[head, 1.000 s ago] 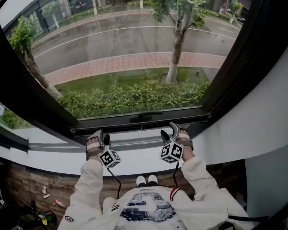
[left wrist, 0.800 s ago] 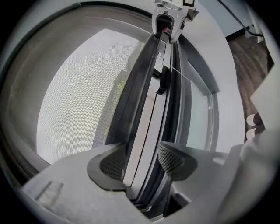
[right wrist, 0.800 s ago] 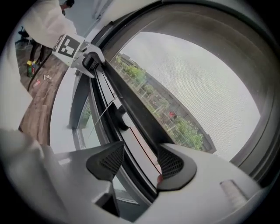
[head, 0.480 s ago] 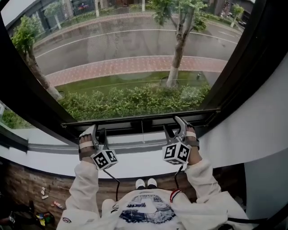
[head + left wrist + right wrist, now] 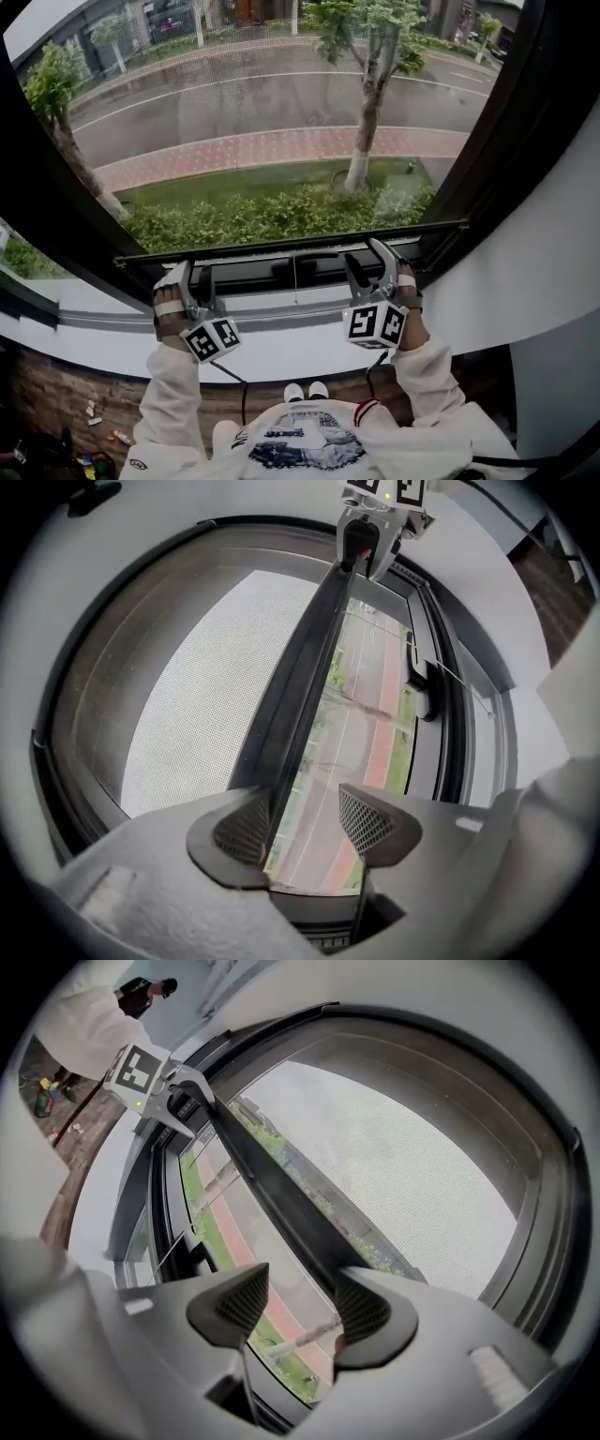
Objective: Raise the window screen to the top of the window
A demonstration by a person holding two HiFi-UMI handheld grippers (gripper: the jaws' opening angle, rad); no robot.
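Observation:
The window screen (image 5: pixel 281 122) is a fine grey mesh over the glass, with a dark bottom bar (image 5: pixel 291 246) across the window. My left gripper (image 5: pixel 192 274) and right gripper (image 5: pixel 367 260) sit under that bar, one near each end. In the left gripper view the bar (image 5: pixel 300 686) runs from my left gripper (image 5: pixel 305 822) up to the right gripper (image 5: pixel 370 536); it lies against one pad, the jaws open. In the right gripper view the bar (image 5: pixel 272 1194) rests on one pad of the right gripper (image 5: pixel 295 1302), whose jaws are closing but stand apart.
Black window frame (image 5: pixel 487 159) rises on the right and slants on the left. A dark latch handle (image 5: pixel 314 262) and a thin cord hang below the bar. The white sill (image 5: pixel 281 342) lies beneath my hands. Small litter (image 5: pixel 84 459) lies on the floor at the lower left.
Both grippers have risen together, carrying the screen's bottom bar higher up the window; more open gap shows beneath the bar than a second ago.

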